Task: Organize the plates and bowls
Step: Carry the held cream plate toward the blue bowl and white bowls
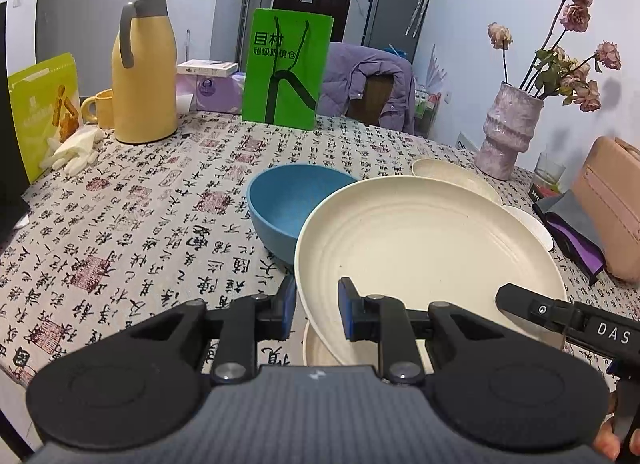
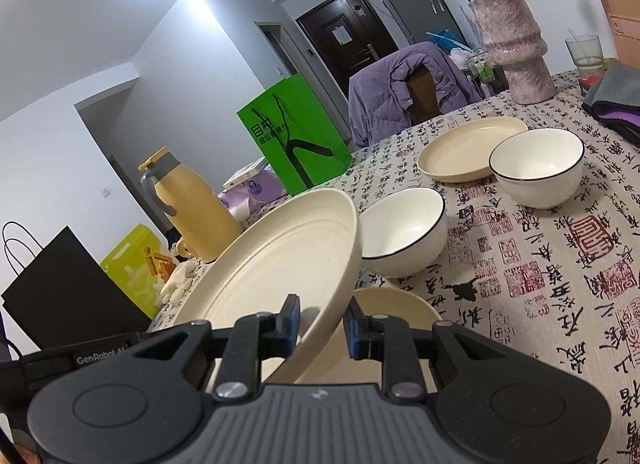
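Both grippers hold one large cream plate (image 1: 424, 248), tilted above the table. My left gripper (image 1: 316, 304) is shut on its near rim, one pad on each side of the edge. The right gripper (image 1: 516, 304) clamps the same plate's right edge. In the right wrist view the plate (image 2: 280, 260) slants up to the left, with my right gripper (image 2: 323, 320) shut on its rim. Under it a second cream plate (image 2: 396, 304) lies flat on the cloth. A blue bowl (image 1: 288, 203) stands just behind the held plate.
Two black-rimmed white bowls (image 2: 404, 232) (image 2: 538, 167) and a third cream plate (image 2: 472, 147) stand on the calligraphy tablecloth (image 2: 560, 264). A yellow jug (image 1: 144, 75), green bag (image 1: 286, 67) and vase (image 1: 508, 131) line the far side. A pink case (image 1: 612, 207) lies right.
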A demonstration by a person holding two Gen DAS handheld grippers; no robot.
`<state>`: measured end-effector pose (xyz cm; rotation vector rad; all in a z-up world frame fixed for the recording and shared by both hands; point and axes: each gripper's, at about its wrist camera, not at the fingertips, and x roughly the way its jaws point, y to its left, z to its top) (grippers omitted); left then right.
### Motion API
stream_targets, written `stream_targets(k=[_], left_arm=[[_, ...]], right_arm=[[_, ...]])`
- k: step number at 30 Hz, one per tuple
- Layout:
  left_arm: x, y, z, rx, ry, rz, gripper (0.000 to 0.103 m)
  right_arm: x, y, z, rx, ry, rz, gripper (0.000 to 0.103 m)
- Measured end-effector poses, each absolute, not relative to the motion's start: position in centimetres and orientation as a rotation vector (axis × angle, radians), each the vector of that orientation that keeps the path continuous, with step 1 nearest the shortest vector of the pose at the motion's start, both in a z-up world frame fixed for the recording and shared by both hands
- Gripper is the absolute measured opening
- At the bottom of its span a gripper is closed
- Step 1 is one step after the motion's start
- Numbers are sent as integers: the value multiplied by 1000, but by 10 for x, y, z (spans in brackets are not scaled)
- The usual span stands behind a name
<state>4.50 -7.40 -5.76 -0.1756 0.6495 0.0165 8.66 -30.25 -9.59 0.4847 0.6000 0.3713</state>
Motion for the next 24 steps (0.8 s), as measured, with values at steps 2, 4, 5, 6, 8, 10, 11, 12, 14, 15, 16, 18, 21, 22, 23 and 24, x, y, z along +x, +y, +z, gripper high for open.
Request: stream_targets(k=[2, 4, 5, 6, 8, 10, 11, 12, 14, 15, 16, 18, 21, 22, 23, 24], left_arm=[[45, -74, -60, -174, 653, 16, 22], [46, -75, -62, -174, 659, 16, 22], [46, -76, -63, -175, 662, 16, 23], [47, -76, -64, -176, 665, 15, 22], [47, -75, -67, -178, 670, 13, 22], [48, -75, -69, -182, 677, 10, 22], [49, -75, -71, -184, 681, 9, 22], [49, -75, -73, -185, 685, 8, 22], [51, -75, -75, -185, 692, 5, 22], [51, -76, -77, -183, 695, 4, 22], [51, -76, -79, -182, 699, 1, 22], [52, -76, -82, -182, 709, -3, 22], [52, -77, -87, -180, 721, -7, 22], [51, -77, -89, -180, 725, -8, 22], [50, -78, -91, -180, 729, -11, 22], [50, -78, -93, -179, 733, -15, 22]], right_arm=[[86, -303, -97, 487, 604, 369, 23], [87, -304, -100, 490, 610, 367, 23], [86, -304, -101, 491, 613, 366, 23], [87, -304, -103, 492, 617, 365, 23], [87, -304, -105, 493, 624, 363, 23], [88, -304, -107, 492, 631, 359, 23], [88, -304, -108, 491, 633, 357, 23], [88, -304, -109, 489, 636, 356, 23], [88, -304, -111, 488, 643, 352, 23], [88, -305, -112, 487, 646, 350, 23], [88, -305, -114, 487, 650, 348, 23], [88, -306, -117, 488, 659, 345, 23], [87, -307, -122, 487, 668, 340, 23], [85, -307, -123, 483, 668, 338, 23], [84, -307, -125, 480, 669, 338, 23], [83, -307, -127, 479, 673, 337, 23]])
